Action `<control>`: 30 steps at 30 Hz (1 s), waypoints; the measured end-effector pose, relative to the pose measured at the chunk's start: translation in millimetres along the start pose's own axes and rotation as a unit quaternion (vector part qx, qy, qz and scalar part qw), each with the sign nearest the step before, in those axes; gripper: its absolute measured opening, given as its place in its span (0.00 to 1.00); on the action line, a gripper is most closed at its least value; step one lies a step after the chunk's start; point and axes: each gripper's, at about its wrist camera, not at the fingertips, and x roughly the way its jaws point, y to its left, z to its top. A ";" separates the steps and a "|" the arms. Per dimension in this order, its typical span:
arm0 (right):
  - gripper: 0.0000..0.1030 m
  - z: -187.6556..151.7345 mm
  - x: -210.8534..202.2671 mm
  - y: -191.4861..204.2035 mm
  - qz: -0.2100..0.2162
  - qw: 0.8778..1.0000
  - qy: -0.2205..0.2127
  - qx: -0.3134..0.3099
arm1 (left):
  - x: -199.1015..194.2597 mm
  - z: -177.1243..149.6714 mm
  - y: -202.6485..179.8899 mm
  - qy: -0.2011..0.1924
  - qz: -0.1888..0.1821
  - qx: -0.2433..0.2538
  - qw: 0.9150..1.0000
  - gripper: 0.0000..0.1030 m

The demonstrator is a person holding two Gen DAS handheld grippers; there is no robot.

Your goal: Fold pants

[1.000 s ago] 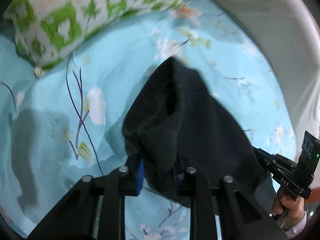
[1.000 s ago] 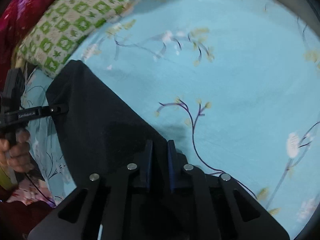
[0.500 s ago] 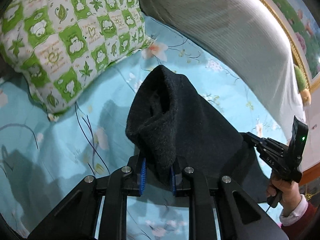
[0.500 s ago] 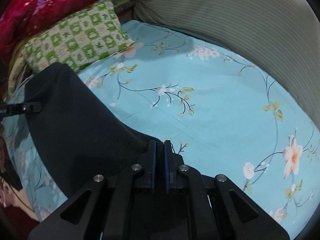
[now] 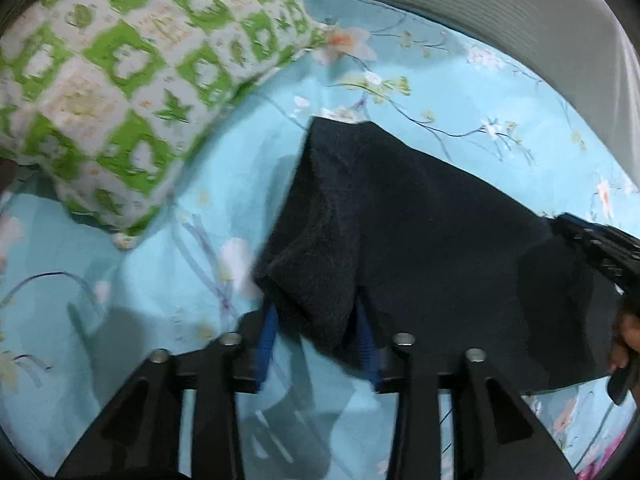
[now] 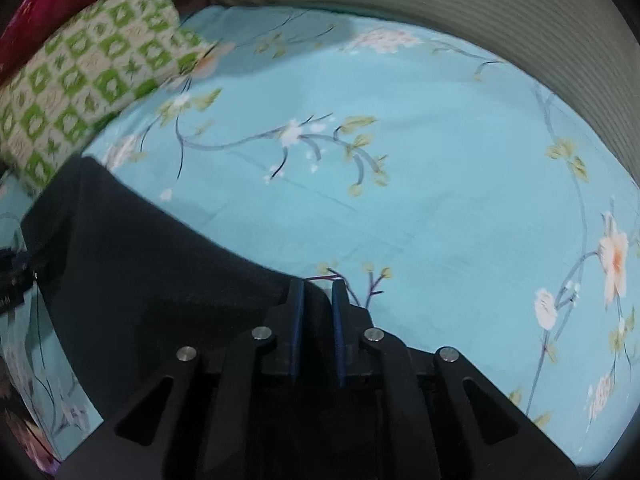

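**Dark fleece laid between two grips, mid-fold**

Black plastic fingers with blue pads on the left gripper (image 5: 316, 332) stand fairly wide apart, with a thick bunched corner of the black fleece pants (image 5: 420, 240) hanging between them; whether the pads actually press the cloth I cannot tell. On the right gripper (image 6: 317, 308) the fingers sit narrow, with the pants' edge running into the small gap between them; it looks like a pinch, though contact is hard to confirm.

Outward from both grips, the pants spread as one dark sheet across the light blue floral bedsheet (image 6: 440, 200), its far corner reaching toward the green-and-white checked pillow (image 5: 120, 80). Beyond that rises a grey ribbed cushion (image 6: 480, 8). In the left view the right gripper and the hand holding it show at the frame's right edge.

By my reading, the step in hand is setting down a fold: the cloth lies low and mostly flat. The next move probably calls for letting go cleanly without dragging the layer, then smoothing or taking a new edge for another fold.

Compared with half a second ago, the left fingers were close on the bunched corner and now stand wider, the right pair has also parted slightly, and the cloth lies flatter and broader.
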 end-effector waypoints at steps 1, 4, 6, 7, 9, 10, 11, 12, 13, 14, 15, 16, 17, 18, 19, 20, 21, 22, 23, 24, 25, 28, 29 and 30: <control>0.18 -0.4 -4.8 -2.7 0.001 1.000 -0.003 0.007 | -5.7 -1.4 4.3 -0.003 0.002 -0.003 1.000 0.42; 0.31 -8.3 -29.2 -16.6 0.003 0.999 -0.014 0.037 | -25.9 -0.5 14.0 -0.011 -0.006 -0.026 1.000 0.46; 0.40 -21.6 -50.5 -31.2 0.016 0.997 -0.028 0.073 | -41.3 -0.1 13.8 -0.023 -0.019 -0.033 0.999 0.47; 0.40 -30.2 -60.2 -38.4 0.022 0.995 -0.032 0.090 | -44.8 1.2 11.5 -0.026 -0.022 -0.031 0.999 0.47; 0.40 -49.2 -76.5 -52.0 0.031 0.991 -0.038 0.123 | -51.9 4.9 -2.5 -0.032 -0.037 -0.016 0.999 0.48; 0.40 -58.2 -82.5 -56.3 0.033 0.990 -0.040 0.135 | -53.3 7.6 -12.0 -0.032 -0.045 -0.006 0.998 0.48; 0.40 -70.8 -90.1 -62.5 0.032 0.987 -0.041 0.150 | -55.2 8.6 -22.1 -0.032 -0.051 0.007 0.998 0.49; 0.40 -80.4 -95.2 -67.1 0.030 0.986 -0.041 0.162 | -57.0 10.0 -29.7 -0.032 -0.057 0.018 0.998 0.52; 0.40 -91.4 -100.3 -72.2 0.029 0.984 -0.040 0.174 | -57.2 11.4 -40.3 -0.031 -0.063 0.030 0.997 0.53; 0.40 -104.4 -105.8 -77.9 0.026 0.981 -0.039 0.189 | -56.6 13.5 -56.9 -0.028 -0.075 0.050 0.996 0.53; 0.40 -117.9 -111.8 -83.8 0.021 0.978 -0.039 0.204 | -55.4 15.0 -68.0 -0.026 -0.081 0.061 0.995 0.53; 0.40 -129.4 -116.6 -89.9 0.019 0.975 -0.039 0.219 | -54.7 15.6 -82.8 -0.025 -0.089 0.077 0.993 0.53; 0.40 -138.1 -120.2 -94.8 0.016 0.972 -0.039 0.233 | -54.0 14.8 -97.6 -0.022 -0.098 0.094 0.990 0.53; 0.40 -146.0 -123.7 -100.2 0.012 0.969 -0.039 0.245 | -52.7 13.4 -111.6 -0.018 -0.107 0.109 0.988 0.53; 0.40 -155.9 -128.3 -107.1 0.007 0.965 -0.039 0.259 | -52.1 13.1 -120.2 -0.016 -0.111 0.117 0.987 0.53; 0.40 -167.0 -132.9 -113.6 0.001 0.961 -0.039 0.275 | -50.8 12.0 -137.4 -0.011 -0.121 0.134 0.984 0.53; 0.40 -177.6 -136.9 -120.5 -0.004 0.955 -0.040 0.293 | -51.2 8.8 -147.3 -0.006 -0.128 0.145 0.981 0.53; 0.40 -183.7 -138.8 -125.6 -0.008 0.951 -0.040 0.306 | -50.2 7.0 -162.2 0.001 -0.137 0.160 0.978 0.53; 0.40 -194.4 -142.3 -133.5 -0.011 0.945 -0.039 0.325 | -49.4 5.5 -174.6 0.004 -0.143 0.172 0.975 0.53; 0.40 -203.5 -145.2 -139.9 -0.013 0.940 -0.039 0.340 | -49.0 3.5 -187.4 0.009 -0.149 0.186 0.971 0.54; 0.40 -212.1 -147.8 -146.3 -0.016 0.934 -0.040 0.355 | -50.1 0.8 -195.5 0.012 -0.154 0.196 0.968 0.55; 0.40 -234.0 -155.3 -162.6 -0.025 0.918 -0.042 0.393 | -46.4 -4.0 -230.4 0.024 -0.169 0.235 0.957 0.58; 0.40 -240.5 -158.3 -167.4 -0.028 0.913 -0.043 0.404 | -45.0 -6.5 -245.3 0.031 -0.176 0.250 0.952 0.59; 0.40 -246.4 -161.3 -172.0 -0.029 0.909 -0.046 0.414 | -43.9 -8.6 -255.4 0.036 -0.179 0.258 0.949 0.59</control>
